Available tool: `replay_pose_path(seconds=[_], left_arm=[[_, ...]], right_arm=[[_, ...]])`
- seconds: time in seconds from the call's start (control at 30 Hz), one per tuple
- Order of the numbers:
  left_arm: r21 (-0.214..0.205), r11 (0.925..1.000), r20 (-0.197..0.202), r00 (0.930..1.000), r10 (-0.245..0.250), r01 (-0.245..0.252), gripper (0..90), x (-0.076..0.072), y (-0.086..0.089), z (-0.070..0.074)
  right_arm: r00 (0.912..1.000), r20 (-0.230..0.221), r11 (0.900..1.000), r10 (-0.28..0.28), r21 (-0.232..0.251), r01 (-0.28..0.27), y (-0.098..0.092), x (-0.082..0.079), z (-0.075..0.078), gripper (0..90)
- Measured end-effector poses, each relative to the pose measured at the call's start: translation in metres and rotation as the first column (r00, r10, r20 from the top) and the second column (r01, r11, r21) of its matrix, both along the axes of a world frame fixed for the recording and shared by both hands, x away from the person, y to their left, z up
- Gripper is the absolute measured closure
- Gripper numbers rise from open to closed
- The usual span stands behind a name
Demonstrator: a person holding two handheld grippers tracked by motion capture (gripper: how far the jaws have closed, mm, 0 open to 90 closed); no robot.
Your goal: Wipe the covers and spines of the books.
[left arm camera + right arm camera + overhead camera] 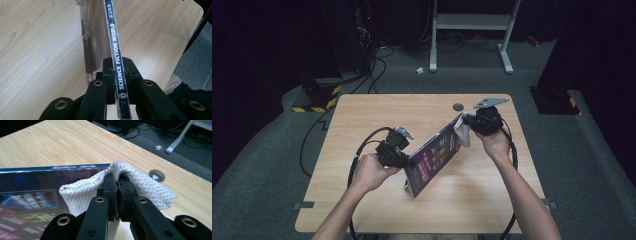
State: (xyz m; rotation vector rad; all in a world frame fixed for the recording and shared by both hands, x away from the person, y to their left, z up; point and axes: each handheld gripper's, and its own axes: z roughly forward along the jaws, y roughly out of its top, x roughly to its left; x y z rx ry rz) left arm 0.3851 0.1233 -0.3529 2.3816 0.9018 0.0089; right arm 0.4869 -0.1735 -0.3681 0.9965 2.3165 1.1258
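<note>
A thin book (432, 156) with a dark purple cover stands tilted on its edge in the middle of the wooden table (362, 115). My left gripper (404, 159) is shut on the book's spine (115, 50), which reads SCIENCE FICTION WORLD and runs up between the jaws. My right gripper (469, 121) is shut on a white textured cloth (140, 183) and holds it against the book's far top corner (458, 120). In the right gripper view the cloth drapes over both pinched jaw tips in front of the glossy cover (30, 190).
A round grey cable port (458, 106) sits in the table near its far edge. Black cables (357, 160) trail from both grippers over the near edge. Beyond the table stand a white metal frame (472, 22), dark equipment and a scrap of paper (420, 70) on the carpet.
</note>
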Motion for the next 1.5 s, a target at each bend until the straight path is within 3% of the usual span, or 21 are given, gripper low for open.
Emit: replay_pose_path(seconds=[0.13, 0.23, 0.33, 0.43, 0.47, 0.5, 0.6, 0.7, 0.77, 0.8, 0.9, 0.97, 1.03, 1.17, 1.3, 1.5], left_arm=[[0.003, 1.0, 0.0, 1.0, 0.0, 0.0, 82.5, 0.0, 0.001, 0.0], [0.003, 1.0, 0.001, 1.0, 0.002, -0.002, 82.6, 0.0, 0.001, 0.0], [0.006, 1.0, 0.0, 1.0, 0.005, -0.005, 82.6, 0.0, 0.001, 0.0], [0.006, 1.0, -0.002, 1.0, 0.004, -0.004, 82.5, 0.001, 0.001, 0.0], [0.004, 1.0, -0.002, 1.0, 0.005, -0.005, 82.4, 0.001, 0.001, 0.0], [0.004, 1.0, -0.003, 1.0, 0.005, -0.005, 82.4, 0.001, 0.001, 0.0], [0.002, 1.0, -0.005, 1.0, 0.003, -0.003, 82.5, 0.001, 0.001, 0.0], [0.005, 1.0, -0.004, 1.0, 0.0, 0.0, 82.6, 0.002, 0.0, 0.0], [0.001, 1.0, -0.005, 0.9999, 0.009, -0.009, 82.7, 0.002, 0.0, 0.0], [0.002, 1.0, -0.006, 0.9999, 0.009, -0.009, 82.7, 0.003, -0.001, 0.0], [-0.001, 0.9998, -0.009, 0.9997, 0.022, -0.022, 82.8, 0.004, -0.001, 0.0], [0.0, 0.9996, -0.008, 0.9996, 0.028, -0.028, 83.1, 0.004, 0.0, 0.0], [0.0, 0.9996, -0.008, 0.9995, 0.029, -0.029, 83.2, 0.004, 0.0, 0.0], [-0.005, 0.9997, -0.011, 0.9997, 0.024, -0.024, 83.3, 0.004, -0.001, 0.0], [-0.009, 0.9997, -0.013, 0.9996, 0.024, -0.024, 83.5, 0.004, -0.002, 0.0], [-0.017, 0.9992, -0.018, 0.9992, 0.037, -0.037, 83.7, 0.006, 0.001, -0.001]], right_arm=[[0.9999, -0.014, 1.0, 0.007, 0.0, -0.007, 0.001, -0.001, -0.003, 86.3], [0.9969, -0.011, 0.9965, 0.078, -0.03, -0.078, 0.013, -0.015, -0.009, 86.3], [0.9876, -0.003, 0.986, 0.157, -0.056, -0.157, 0.026, -0.03, -0.017, 86.3], [0.9909, -0.014, 0.9907, 0.134, -0.023, -0.135, 0.021, -0.023, -0.019, 86.4], [0.9961, -0.03, 0.9966, 0.083, 0.001, -0.083, 0.014, -0.012, -0.02, 86.4], [0.9961, -0.03, 0.9966, 0.083, 0.001, -0.083, 0.014, -0.012, -0.02, 86.4], [0.9983, -0.056, 0.9997, 0.016, 0.021, -0.015, 0.002, 0.001, -0.022, 86.4], [0.998, -0.062, 0.9994, 0.011, 0.032, -0.009, 0.0, 0.001, -0.025, 86.4], [0.9957, -0.056, 0.9972, 0.075, 0.002, -0.075, 0.012, -0.012, -0.03, 86.3], [0.9957, -0.056, 0.9972, 0.075, 0.002, -0.075, 0.012, -0.012, -0.03, 86.3], [0.9825, -0.06, 0.9838, 0.176, -0.023, -0.178, 0.028, -0.029, -0.042, 86.2], [0.9768, -0.05, 0.976, 0.208, -0.055, -0.211, 0.034, -0.035, -0.048, 86.2], [0.9794, -0.054, 0.9783, 0.195, -0.061, -0.198, 0.032, -0.03, -0.052, 86.3], [0.9946, -0.079, 0.9969, 0.067, -0.035, -0.07, 0.012, -0.007, -0.062, 86.3], [0.9953, -0.097, 0.9999, -0.004, -0.015, 0.003, -0.001, 0.004, -0.077, 86.3], [0.9932, -0.116, 0.9999, 0.01, -0.006, -0.011, 0.005, 0.001, -0.096, 86.3]])
